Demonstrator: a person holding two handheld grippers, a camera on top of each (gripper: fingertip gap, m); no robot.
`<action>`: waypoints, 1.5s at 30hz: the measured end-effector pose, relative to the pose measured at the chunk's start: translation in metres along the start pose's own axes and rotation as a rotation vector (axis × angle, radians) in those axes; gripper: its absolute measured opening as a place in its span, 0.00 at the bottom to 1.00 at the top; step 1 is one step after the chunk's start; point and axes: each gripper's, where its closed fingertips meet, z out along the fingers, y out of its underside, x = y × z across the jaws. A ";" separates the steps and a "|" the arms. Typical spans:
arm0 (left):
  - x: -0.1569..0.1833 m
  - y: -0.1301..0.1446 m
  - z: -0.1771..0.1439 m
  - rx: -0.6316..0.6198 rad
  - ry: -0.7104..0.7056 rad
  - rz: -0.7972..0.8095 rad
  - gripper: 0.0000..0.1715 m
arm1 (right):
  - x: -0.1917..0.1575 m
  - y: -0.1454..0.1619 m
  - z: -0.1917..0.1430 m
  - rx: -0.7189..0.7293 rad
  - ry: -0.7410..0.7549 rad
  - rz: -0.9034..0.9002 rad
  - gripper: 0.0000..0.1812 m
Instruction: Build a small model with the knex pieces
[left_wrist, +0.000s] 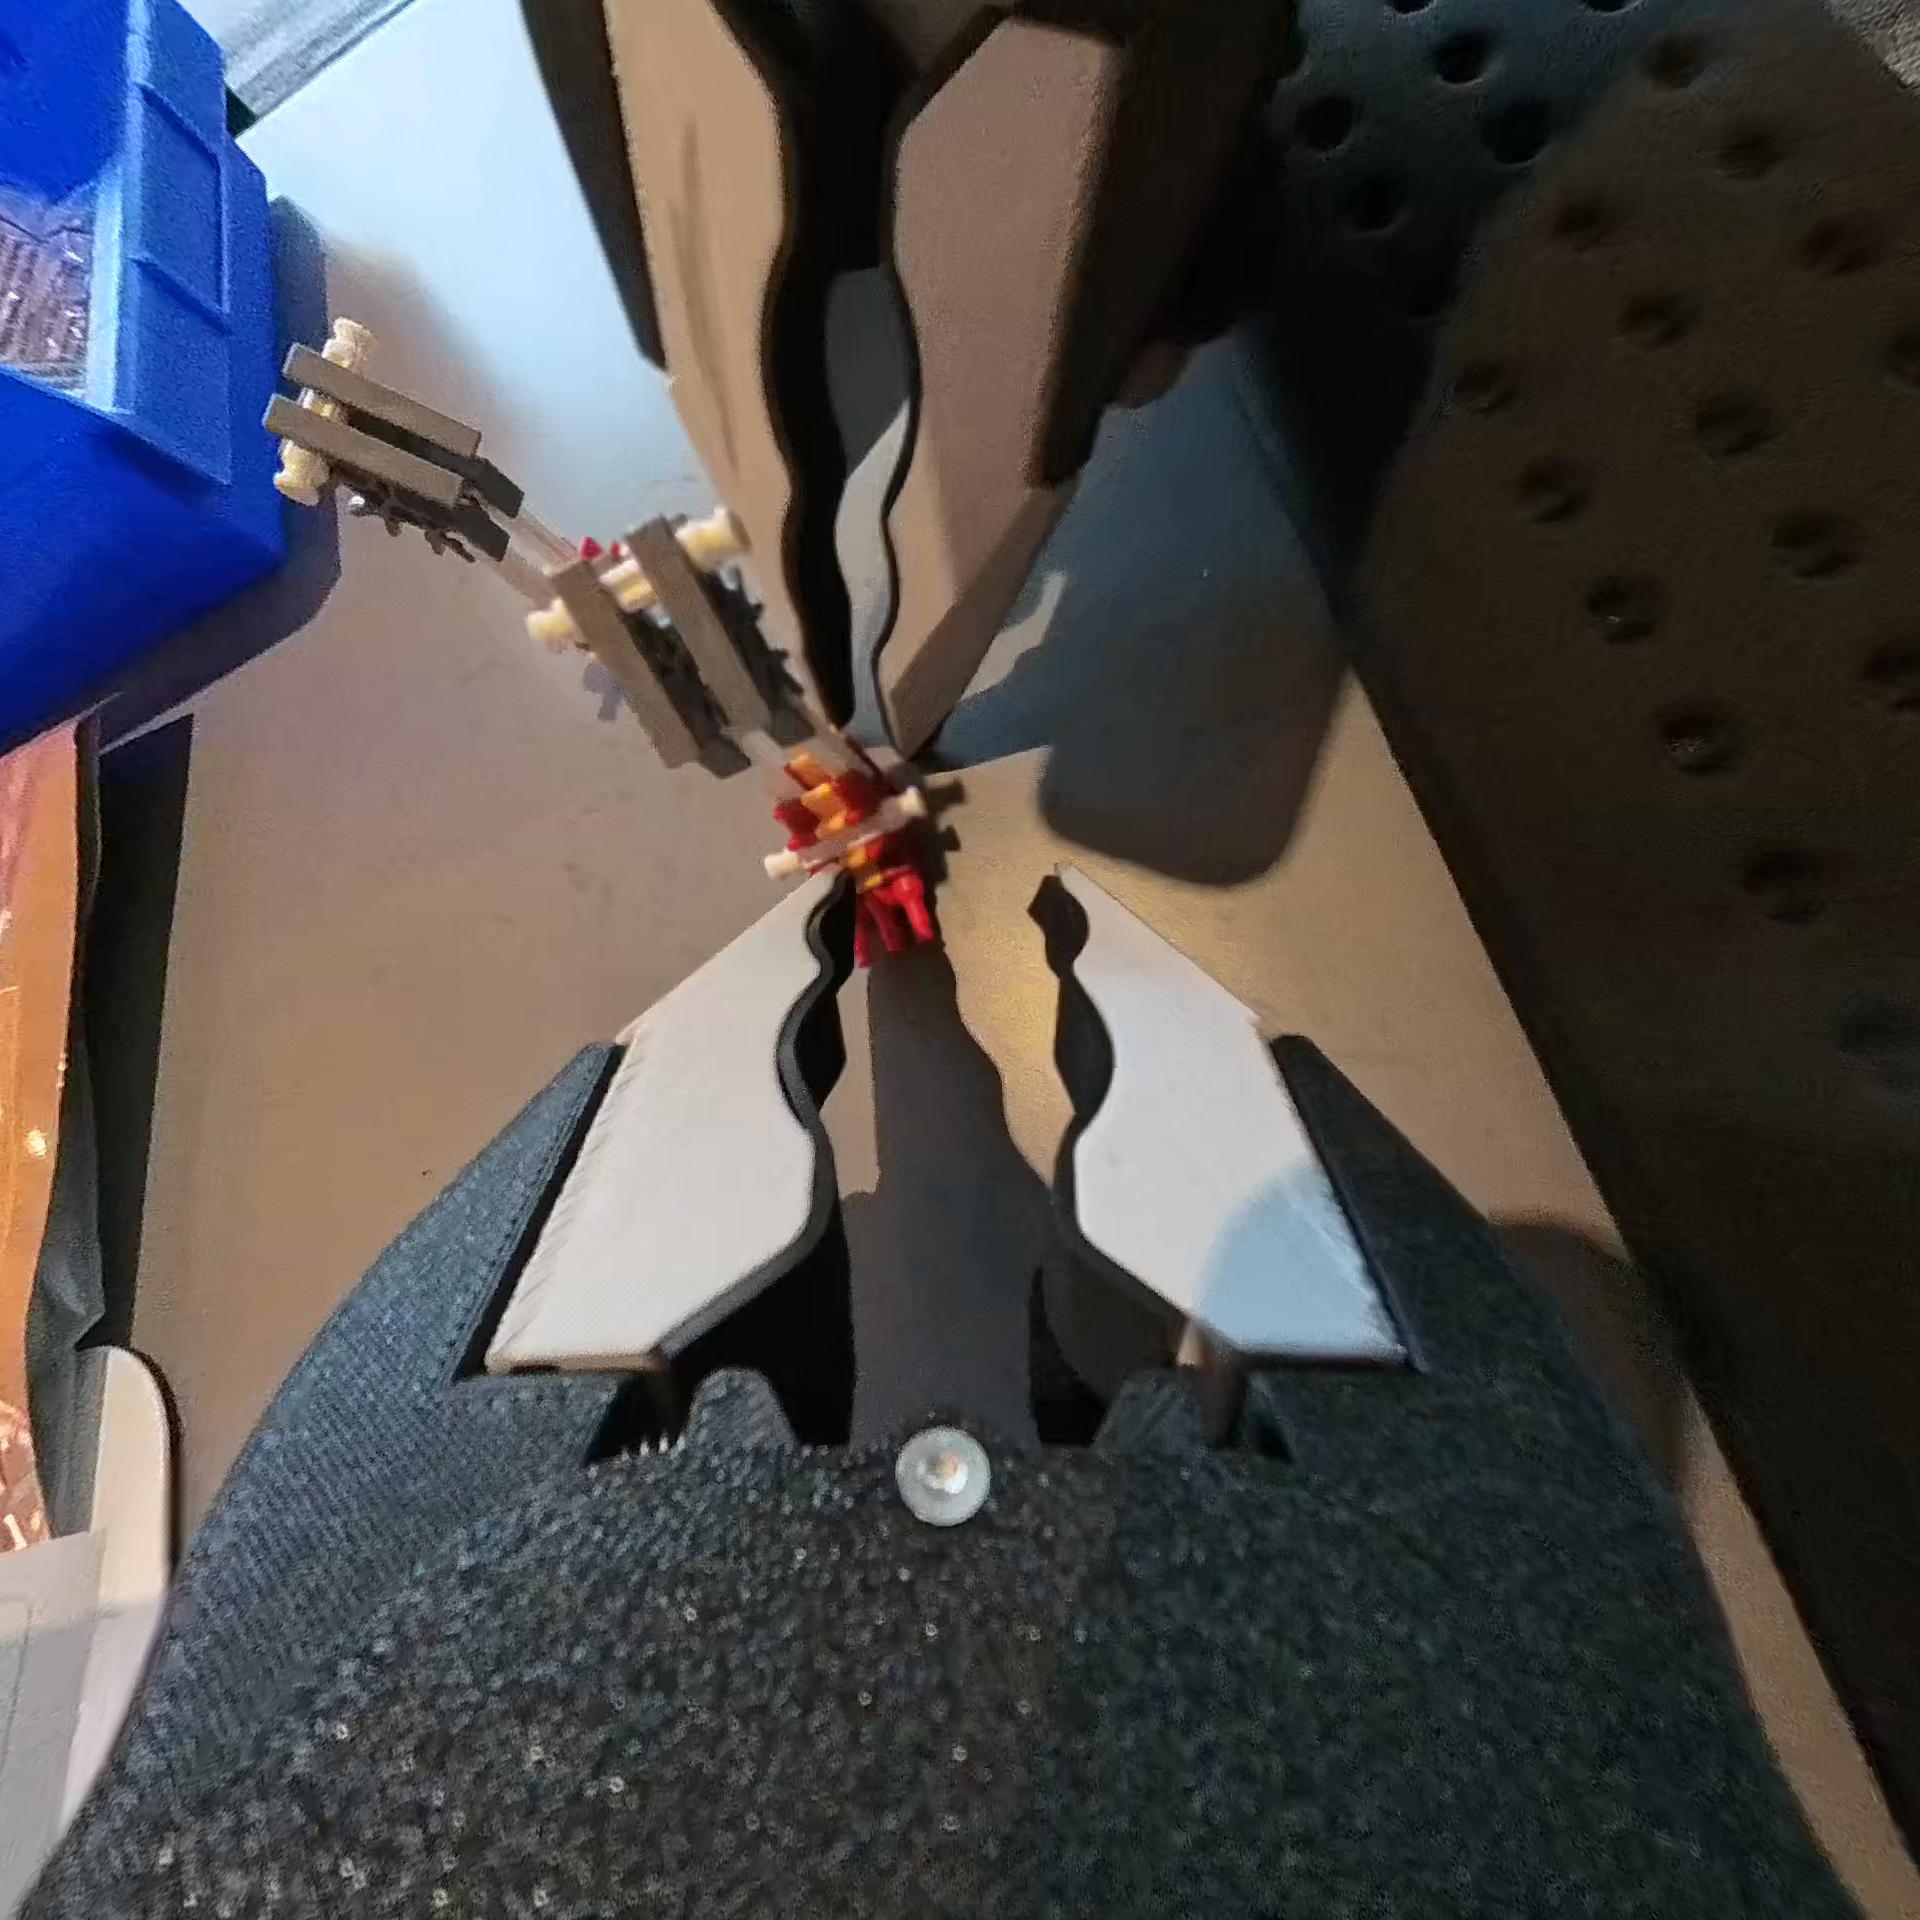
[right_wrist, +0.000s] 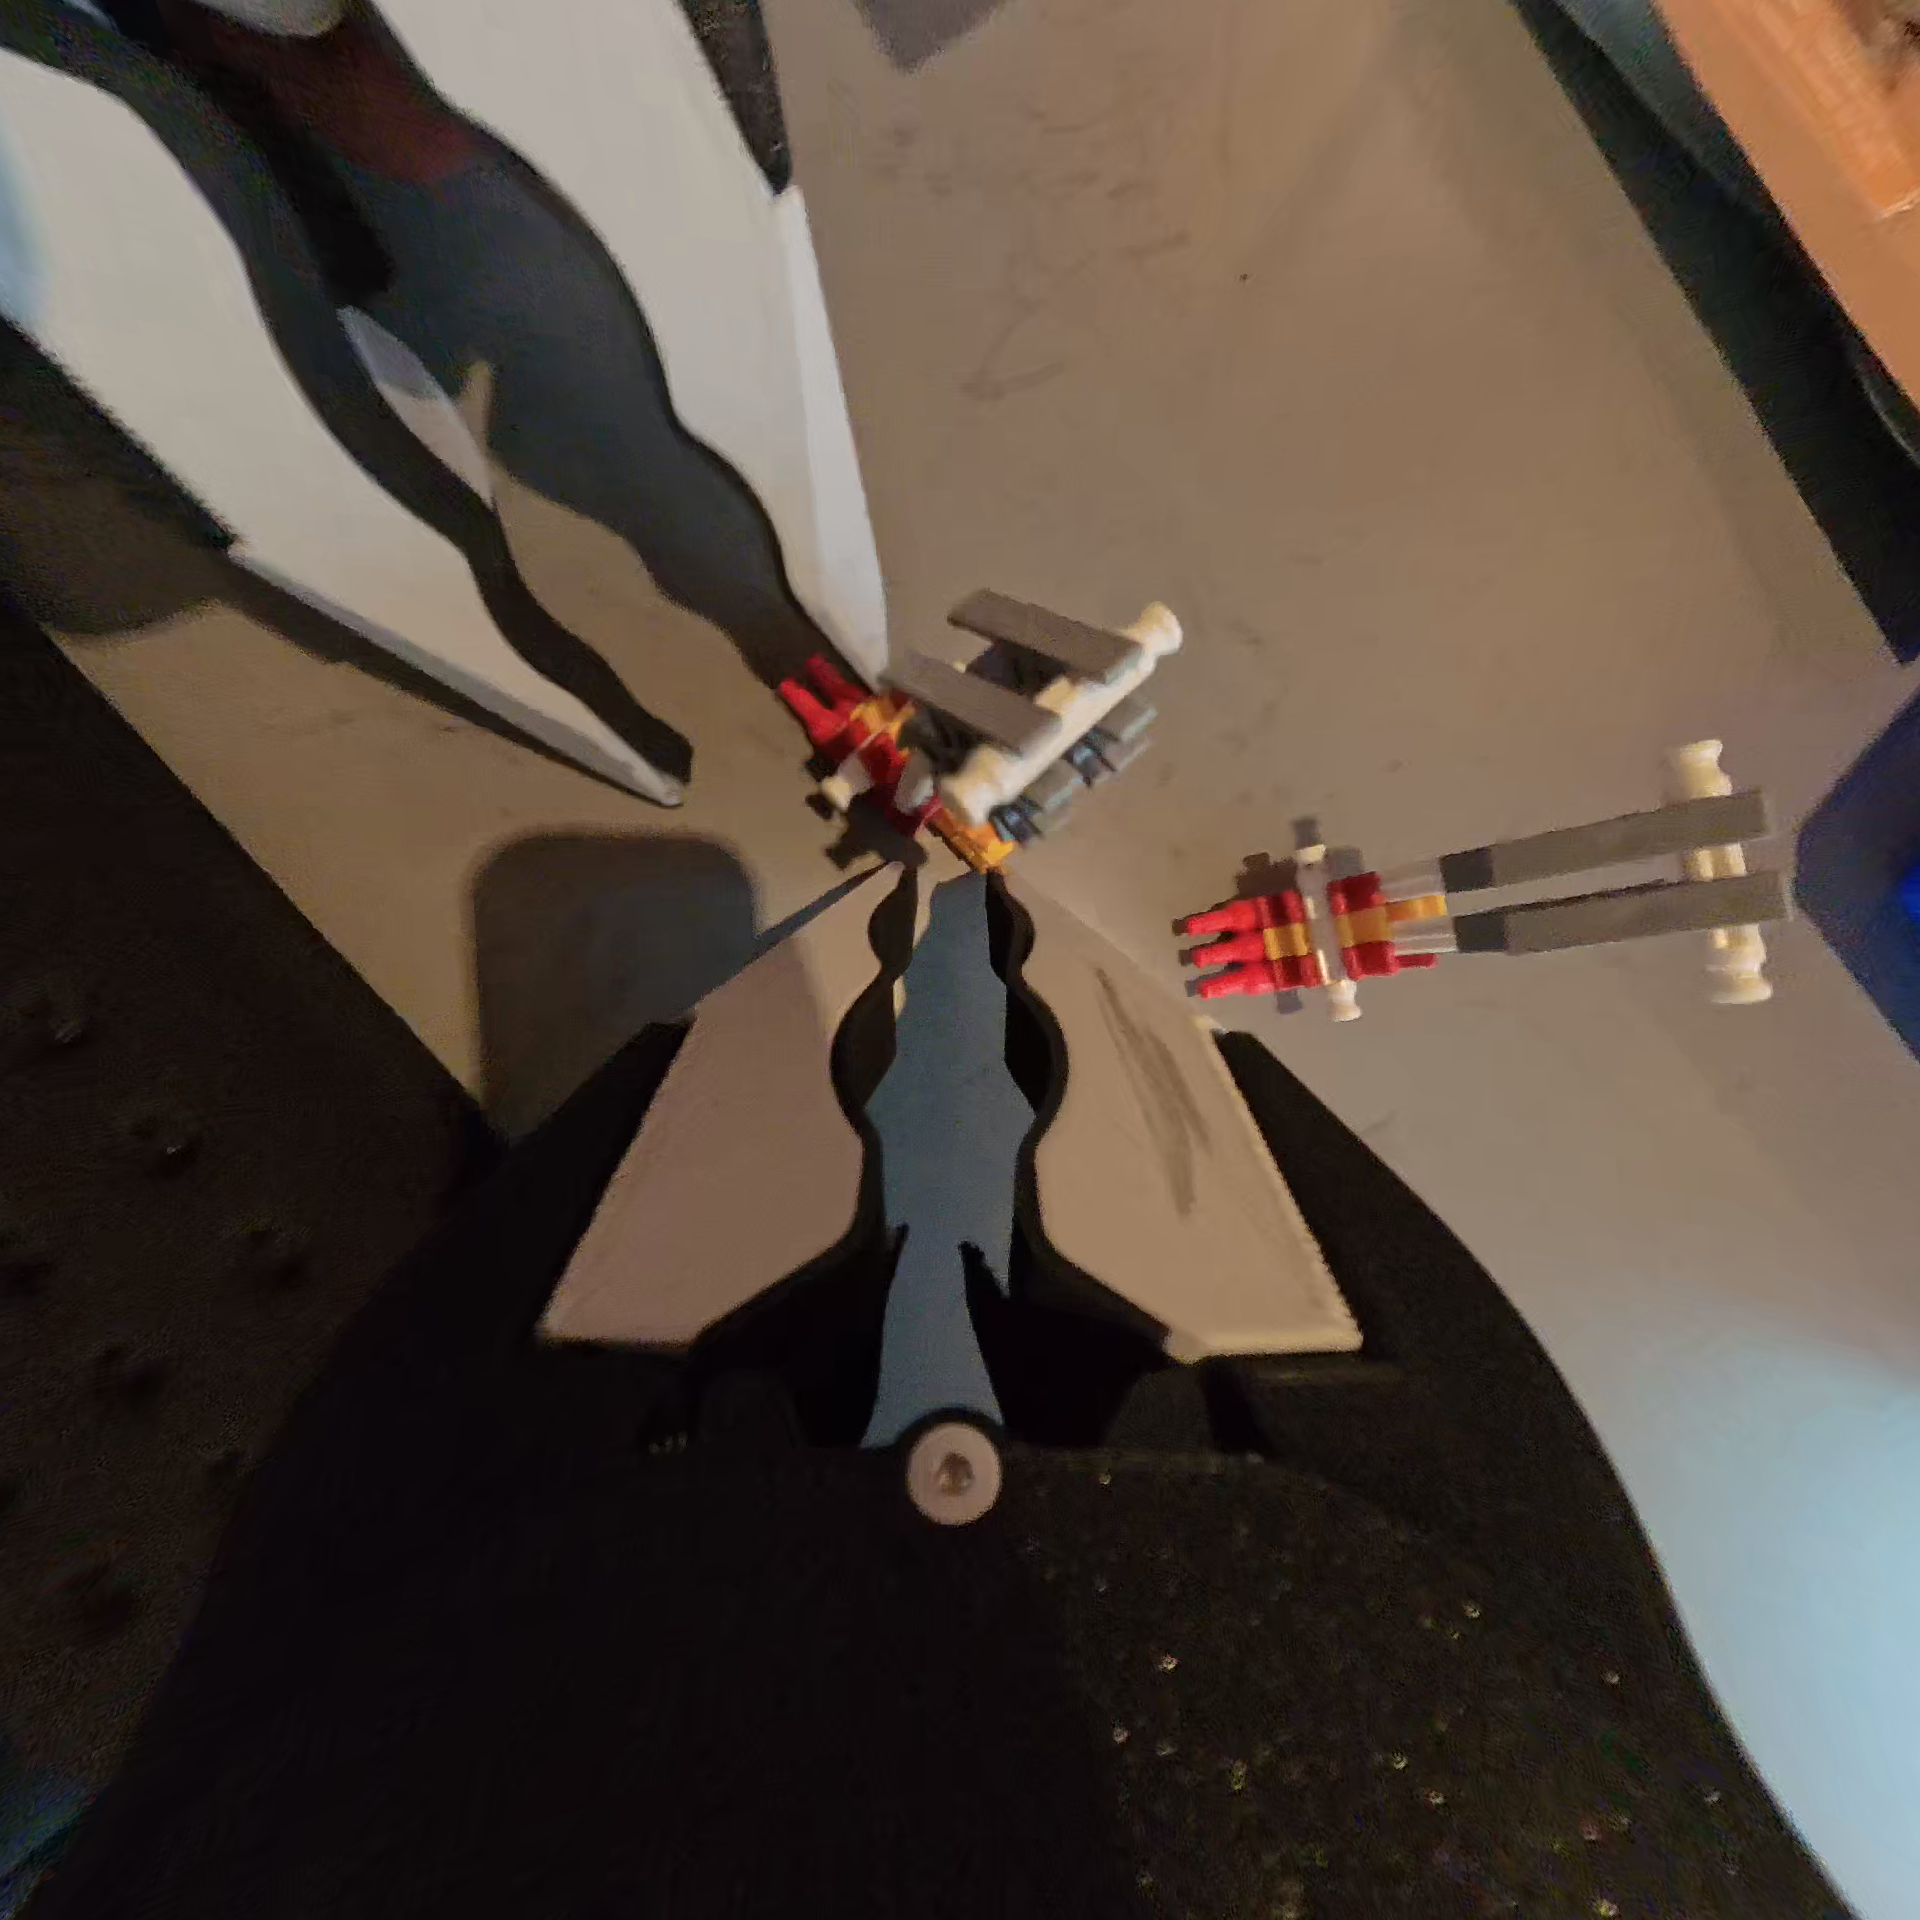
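A small brick model (right_wrist: 997, 717) of red, orange, white and grey pieces is held just above the pale table (right_wrist: 1351, 364). My right gripper (right_wrist: 945, 878) is shut on its orange end; in the left wrist view it (left_wrist: 873, 732) comes in from above. My left gripper (left_wrist: 940, 883) is open, and its left fingertip (left_wrist: 810, 914) touches the model's red end (left_wrist: 883, 894). In the right wrist view the left gripper (right_wrist: 769, 727) reaches in from the upper left with its jaws wide apart. A second, similar model (right_wrist: 1455, 914) lies flat on the table; it also shows in the left wrist view (left_wrist: 395, 447).
A blue box (left_wrist: 125, 416) stands beside the second model's grey bars and shows at the right edge of the right wrist view (right_wrist: 1860, 883). The right gripper's dark perforated body (left_wrist: 1662, 623) fills the right side of the left wrist view. The table's dark edge (right_wrist: 1714, 260) runs along the upper right. The gap from one gripper's tips to the other's is roughly 4 cm.
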 end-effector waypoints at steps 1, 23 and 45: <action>0.001 0.000 0.000 0.003 0.007 -0.011 0.21 | 0.001 -0.001 0.001 -0.001 -0.005 0.002 0.07; -0.029 0.002 0.003 -0.003 -0.083 -0.096 0.30 | 0.077 0.019 -0.045 0.138 0.037 0.176 0.23; -0.062 0.003 0.025 -0.052 -0.218 -0.201 0.26 | 0.052 0.006 -0.003 0.137 -0.142 0.063 0.20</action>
